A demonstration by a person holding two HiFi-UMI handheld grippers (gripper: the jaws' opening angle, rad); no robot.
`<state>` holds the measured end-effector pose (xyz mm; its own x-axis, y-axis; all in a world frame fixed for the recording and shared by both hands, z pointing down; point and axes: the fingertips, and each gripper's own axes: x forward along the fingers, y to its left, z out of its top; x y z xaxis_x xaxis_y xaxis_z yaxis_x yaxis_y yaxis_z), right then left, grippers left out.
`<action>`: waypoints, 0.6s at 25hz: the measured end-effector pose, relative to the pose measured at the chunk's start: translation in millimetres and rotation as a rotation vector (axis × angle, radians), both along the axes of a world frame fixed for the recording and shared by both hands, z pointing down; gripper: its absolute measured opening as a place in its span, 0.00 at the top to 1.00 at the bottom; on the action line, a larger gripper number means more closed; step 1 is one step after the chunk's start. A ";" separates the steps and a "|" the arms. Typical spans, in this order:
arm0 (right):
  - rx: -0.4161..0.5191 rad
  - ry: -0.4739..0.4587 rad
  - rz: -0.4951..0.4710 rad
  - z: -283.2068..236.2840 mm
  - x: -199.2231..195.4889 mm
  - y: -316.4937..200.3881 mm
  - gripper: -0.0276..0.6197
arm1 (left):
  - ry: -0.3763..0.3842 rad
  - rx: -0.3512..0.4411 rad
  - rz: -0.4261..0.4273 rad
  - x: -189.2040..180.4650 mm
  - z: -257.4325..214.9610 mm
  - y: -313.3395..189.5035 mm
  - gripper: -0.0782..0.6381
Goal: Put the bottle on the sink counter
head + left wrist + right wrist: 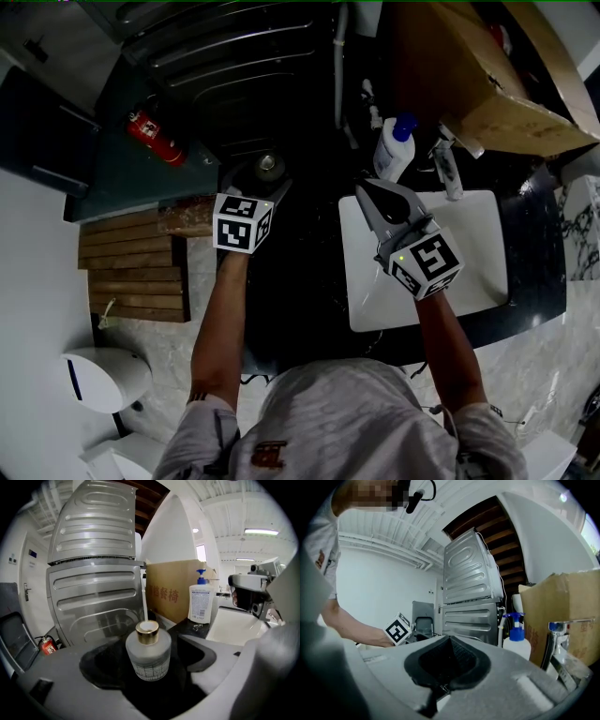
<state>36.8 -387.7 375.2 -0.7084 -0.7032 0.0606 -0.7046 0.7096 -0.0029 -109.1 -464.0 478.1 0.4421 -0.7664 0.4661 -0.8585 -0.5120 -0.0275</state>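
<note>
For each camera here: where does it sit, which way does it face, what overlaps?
Head view: on the head, steeply down at sink, forearms, left hand-held gripper and right hand-held gripper.
Left gripper view: rides that gripper, looks along open jaws at bottle between them.
Right gripper view: rides that gripper, shut jaws, faces metal appliance; left forearm shows.
Shared: pump bottle, all three.

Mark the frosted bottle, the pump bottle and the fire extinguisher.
frosted bottle (149, 658), left gripper view, on its glass body.
pump bottle (200, 604), left gripper view, on its label.
fire extinguisher (155, 136), head view, on its red cylinder.
</note>
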 end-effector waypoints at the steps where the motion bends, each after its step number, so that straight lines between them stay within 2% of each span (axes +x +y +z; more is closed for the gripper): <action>1: 0.004 -0.002 0.000 -2.5 -0.1 1.6 0.96 | 0.008 0.024 -0.007 -1.2 -9.4 4.1 0.39; 6: 0.036 -0.019 -0.017 -22.2 -4.9 15.6 0.96 | 0.071 0.164 0.002 5.5 -68.7 34.2 0.39; 11: 0.074 -0.027 -0.048 -43.2 -15.8 37.9 0.96 | 0.162 0.266 0.094 31.4 -116.0 81.1 0.40; 15: 0.090 -0.025 -0.065 -51.0 -24.3 54.7 0.96 | 0.230 0.327 0.154 46.6 -141.8 113.7 0.47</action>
